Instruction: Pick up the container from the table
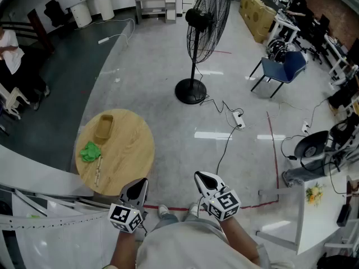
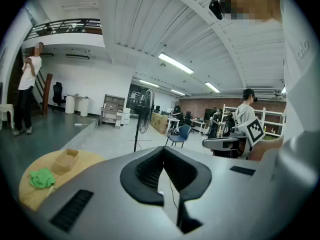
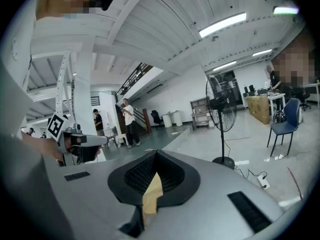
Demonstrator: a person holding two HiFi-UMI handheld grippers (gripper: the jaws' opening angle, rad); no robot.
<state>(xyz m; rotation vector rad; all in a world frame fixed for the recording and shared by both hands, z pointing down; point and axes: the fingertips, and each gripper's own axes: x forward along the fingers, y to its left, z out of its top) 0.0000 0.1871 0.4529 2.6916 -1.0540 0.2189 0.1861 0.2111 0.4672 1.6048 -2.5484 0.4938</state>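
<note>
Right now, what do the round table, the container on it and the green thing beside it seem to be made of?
Round table: pale wood or wood-look laminate with a matt finish; grain streaks show.
Container: tan and matt, perhaps moulded pulp, bamboo or plastic; too small to tell.
Green thing: soft cloth or crumpled plastic, judging by its rumpled folds.

Tan container [image 1: 104, 126] near far-left edge of the round table [image 1: 134, 150], green cloth [image 1: 90, 152] just beside it; left gripper [image 1: 140, 185] and right gripper [image 1: 201, 177] off the near edge.
</note>
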